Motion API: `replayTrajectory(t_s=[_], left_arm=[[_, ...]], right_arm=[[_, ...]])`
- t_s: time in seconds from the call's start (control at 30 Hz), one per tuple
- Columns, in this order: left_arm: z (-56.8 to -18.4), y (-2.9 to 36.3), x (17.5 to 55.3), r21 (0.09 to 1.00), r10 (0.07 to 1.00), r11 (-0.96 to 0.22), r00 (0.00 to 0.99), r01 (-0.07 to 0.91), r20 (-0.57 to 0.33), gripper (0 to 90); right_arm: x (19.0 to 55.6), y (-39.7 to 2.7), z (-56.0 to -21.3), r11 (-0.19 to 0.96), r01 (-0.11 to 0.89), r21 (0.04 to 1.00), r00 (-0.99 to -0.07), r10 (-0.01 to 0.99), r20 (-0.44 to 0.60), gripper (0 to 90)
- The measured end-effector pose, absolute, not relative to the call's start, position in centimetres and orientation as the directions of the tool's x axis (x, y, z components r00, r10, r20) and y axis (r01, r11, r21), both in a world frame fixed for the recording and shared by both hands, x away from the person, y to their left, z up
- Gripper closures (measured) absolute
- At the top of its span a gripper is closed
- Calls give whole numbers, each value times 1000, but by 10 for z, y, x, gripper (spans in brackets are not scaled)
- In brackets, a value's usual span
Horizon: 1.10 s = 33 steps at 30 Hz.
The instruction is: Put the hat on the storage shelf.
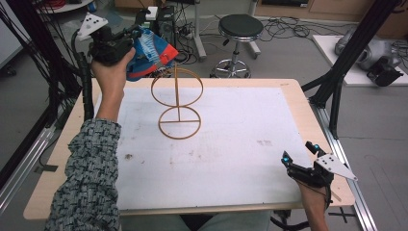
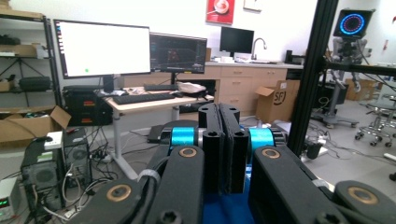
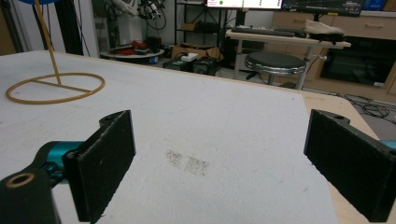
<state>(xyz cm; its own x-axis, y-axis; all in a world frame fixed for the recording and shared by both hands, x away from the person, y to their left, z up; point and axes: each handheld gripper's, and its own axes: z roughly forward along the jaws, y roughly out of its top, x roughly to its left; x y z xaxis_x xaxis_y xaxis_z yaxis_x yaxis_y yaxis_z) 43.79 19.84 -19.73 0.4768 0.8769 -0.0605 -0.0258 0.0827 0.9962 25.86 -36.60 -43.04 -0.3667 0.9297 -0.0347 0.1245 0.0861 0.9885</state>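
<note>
A wooden stand [image 1: 178, 103] with a ring base and an upright ring on a thin pole stands on the white mat, left of centre and toward the back. My left gripper [image 1: 137, 34] is raised above the table's back left corner, shut on a blue, orange and white cloth cap [image 1: 153, 52] that hangs just above the stand's top ring. In the left gripper view the jaws [image 2: 224, 116] are pressed together with blue cloth [image 2: 224, 210] at their base. My right gripper [image 1: 298, 151] rests open at the front right; its jaws [image 3: 222, 140] stand wide apart over bare mat, the stand [image 3: 48, 49] far left.
The white mat [image 1: 240, 134] covers most of the wooden table [image 1: 293, 86]. A black stool [image 1: 239, 26] stands beyond the back edge. Black frame posts [image 1: 337, 86] rise at the right side, and cables and a computer tower lie on the floor behind.
</note>
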Motion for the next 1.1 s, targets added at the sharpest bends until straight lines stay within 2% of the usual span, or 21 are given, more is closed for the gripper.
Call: replayTrajectory(t_s=[0.6, 1.1], left_arm=[[-185, 170, 442, 994, 859, 92, 510, -61, -48, 879], [-194, 148, 430, 999, 788, -34, 615, 35, 6, 878]], right_arm=[[258, -367, -431, 89, 125, 988, -374, 927, -36, 80], [258, -366, -431, 88, 123, 989, -373, 927, -36, 80]])
